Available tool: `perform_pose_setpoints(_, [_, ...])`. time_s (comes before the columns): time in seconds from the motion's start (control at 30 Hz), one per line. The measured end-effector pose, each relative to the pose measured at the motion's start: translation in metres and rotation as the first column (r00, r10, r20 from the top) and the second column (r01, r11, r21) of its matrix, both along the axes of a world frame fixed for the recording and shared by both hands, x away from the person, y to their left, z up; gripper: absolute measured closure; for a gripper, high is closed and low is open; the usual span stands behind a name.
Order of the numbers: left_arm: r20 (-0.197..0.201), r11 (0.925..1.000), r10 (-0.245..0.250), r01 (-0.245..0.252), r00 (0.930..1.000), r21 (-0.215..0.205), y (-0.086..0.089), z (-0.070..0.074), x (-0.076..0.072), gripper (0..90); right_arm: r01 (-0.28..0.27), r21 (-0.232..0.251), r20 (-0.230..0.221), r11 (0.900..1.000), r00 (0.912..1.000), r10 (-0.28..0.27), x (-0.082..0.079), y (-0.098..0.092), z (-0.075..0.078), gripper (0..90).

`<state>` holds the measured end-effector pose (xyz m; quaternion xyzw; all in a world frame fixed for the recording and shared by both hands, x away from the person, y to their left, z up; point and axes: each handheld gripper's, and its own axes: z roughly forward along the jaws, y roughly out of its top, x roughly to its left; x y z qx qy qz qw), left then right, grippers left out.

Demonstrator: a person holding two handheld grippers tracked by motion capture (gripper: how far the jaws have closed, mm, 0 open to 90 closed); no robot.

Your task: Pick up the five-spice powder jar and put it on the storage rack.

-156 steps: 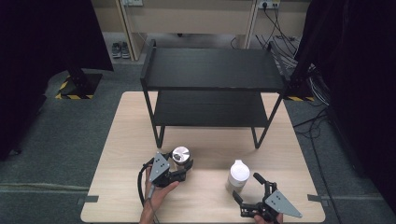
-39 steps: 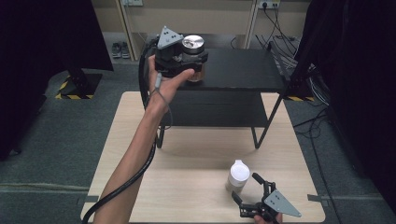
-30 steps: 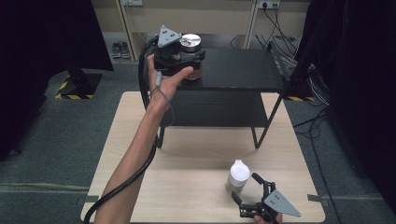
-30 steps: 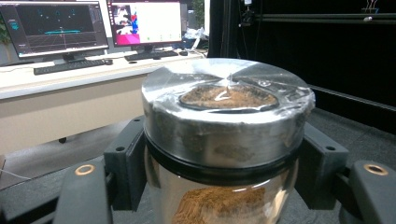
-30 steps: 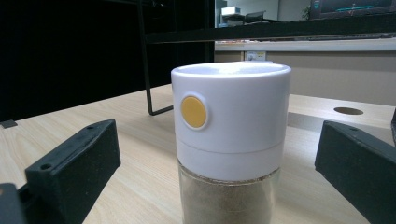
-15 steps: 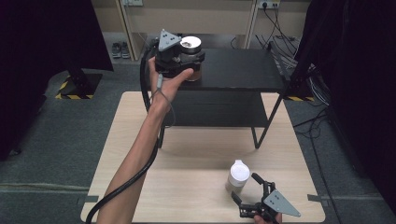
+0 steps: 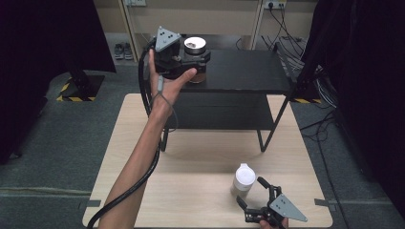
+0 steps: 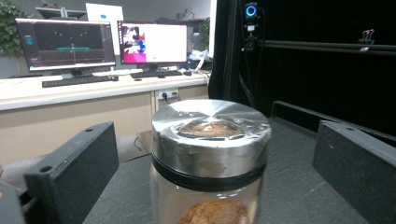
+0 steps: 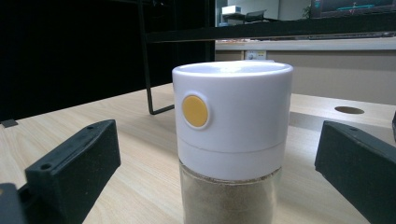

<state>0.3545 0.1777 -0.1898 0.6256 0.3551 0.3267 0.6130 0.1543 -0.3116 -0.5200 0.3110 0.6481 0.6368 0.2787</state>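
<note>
Now the rigid, breakable glass jar (image 8: 210, 163) is flanked by the spread left gripper (image 8: 210, 154); it is best gripped below its slippery metal lid (image 8: 211, 133).

Jar (image 7: 195, 50) on shelf (image 7: 248, 71); bottle (image 7: 243, 179) on table (image 7: 143, 186)

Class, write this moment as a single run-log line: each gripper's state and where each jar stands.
left gripper: jaws just opened, metal-lidded jar between, on rack top shelf | right gripper: open around white-capped jar, on table
</note>
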Motion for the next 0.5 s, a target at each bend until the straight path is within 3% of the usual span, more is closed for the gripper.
perform_pose_setpoints(0.27, [0.030, 0.9996, -0.025, 0.025, 0.9992, 0.011, 0.005, -0.007, -0.019, 0.0, 0.001, 0.001, 0.000, 1.000, 1.0000, -0.001, 0.000, 0.000, 0.000, 0.5])
perform_pose_setpoints(0.5, [0.050, 0.9978, -0.061, 0.062, 0.9969, -0.022, 0.015, -0.022, -0.034, 0.0, 0.003, 0.000, 0.001, 1.000, 1.0000, -0.003, 0.000, 0.000, 0.000, 0.5])
